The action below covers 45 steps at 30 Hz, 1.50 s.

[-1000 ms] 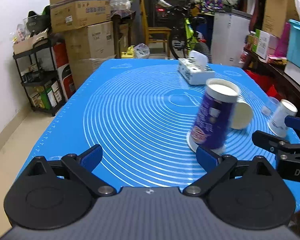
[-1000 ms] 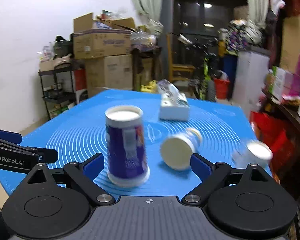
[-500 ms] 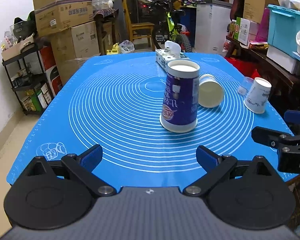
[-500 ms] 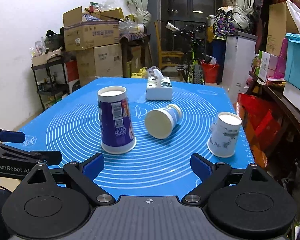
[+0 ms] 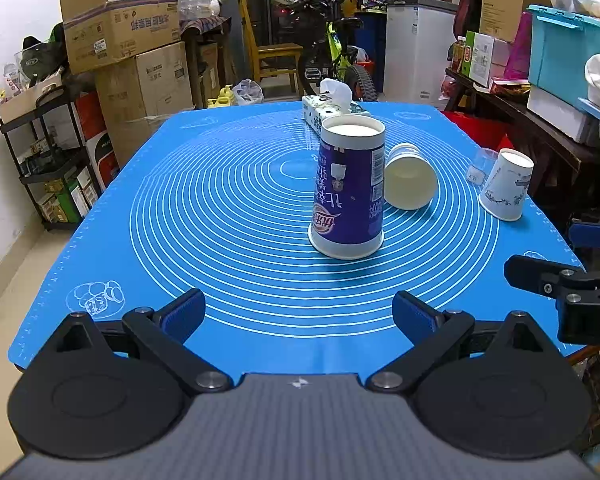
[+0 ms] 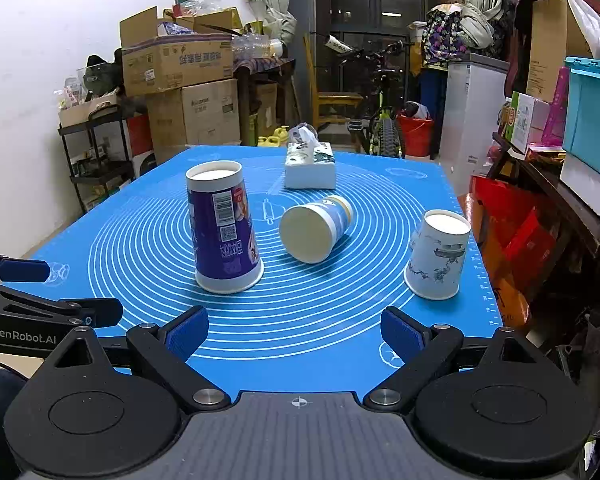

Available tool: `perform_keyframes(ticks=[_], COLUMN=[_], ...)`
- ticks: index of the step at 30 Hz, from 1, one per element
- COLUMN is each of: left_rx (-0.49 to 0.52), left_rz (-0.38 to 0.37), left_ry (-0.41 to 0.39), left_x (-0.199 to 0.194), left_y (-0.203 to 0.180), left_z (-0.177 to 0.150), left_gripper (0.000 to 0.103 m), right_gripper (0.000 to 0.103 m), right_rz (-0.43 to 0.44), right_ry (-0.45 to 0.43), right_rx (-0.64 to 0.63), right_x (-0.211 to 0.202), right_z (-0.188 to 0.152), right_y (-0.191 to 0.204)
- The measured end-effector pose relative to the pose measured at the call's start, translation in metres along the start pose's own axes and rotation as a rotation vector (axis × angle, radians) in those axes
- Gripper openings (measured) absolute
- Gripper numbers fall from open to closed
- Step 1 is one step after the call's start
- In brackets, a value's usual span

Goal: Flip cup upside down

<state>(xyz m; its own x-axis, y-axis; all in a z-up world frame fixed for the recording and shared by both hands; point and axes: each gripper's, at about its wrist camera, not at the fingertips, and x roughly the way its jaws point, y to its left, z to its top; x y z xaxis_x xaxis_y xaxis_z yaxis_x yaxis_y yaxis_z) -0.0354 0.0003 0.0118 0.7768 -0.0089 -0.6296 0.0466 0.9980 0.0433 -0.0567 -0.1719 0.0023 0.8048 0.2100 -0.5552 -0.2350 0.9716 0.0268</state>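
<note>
Purple cup [image 6: 224, 226] stands rim-down on the blue mat [image 6: 148, 236], so the flip looks done. Small cup [image 6: 314, 232] lies on its side just right of it; white cup [image 6: 438, 256] further right, inverted. Left tool [image 5: 298, 314] and right tool [image 6: 296, 330] both spread wide, holding nothing, near the counter's front edge.

Left wrist view: low over the near edge of the bench [image 5: 100, 264], facing forward past spread fingers [image 5: 182, 314]; purple cup [image 5: 350, 188] ahead, nearer the right finger; right wrist view: set further right, facing the same way, same purple cup [image 6: 222, 226] ahead of its left finger [image 6: 186, 330]; shared by both: tipped cup [image 5: 410, 176], white cup [image 5: 506, 186], tissue box [image 6: 310, 166], each other's gripper at the frame edge.
</note>
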Motion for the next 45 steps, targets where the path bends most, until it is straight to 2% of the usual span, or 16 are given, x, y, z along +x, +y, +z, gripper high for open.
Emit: perform_keyframes(ticks=[45], left_rx=[0.010], left_rz=[0.004], left_ry=[0.032], left_x=[0.0094], left_y=[0.0009], left_z=[-0.0030], left_gripper=[0.099], right_gripper=[0.093], right_rz=[0.010], right_ry=[0.033], right_rx=[-0.004], right_x=[0.0078], right_z=[-0.0028], right_y=[-0.0015])
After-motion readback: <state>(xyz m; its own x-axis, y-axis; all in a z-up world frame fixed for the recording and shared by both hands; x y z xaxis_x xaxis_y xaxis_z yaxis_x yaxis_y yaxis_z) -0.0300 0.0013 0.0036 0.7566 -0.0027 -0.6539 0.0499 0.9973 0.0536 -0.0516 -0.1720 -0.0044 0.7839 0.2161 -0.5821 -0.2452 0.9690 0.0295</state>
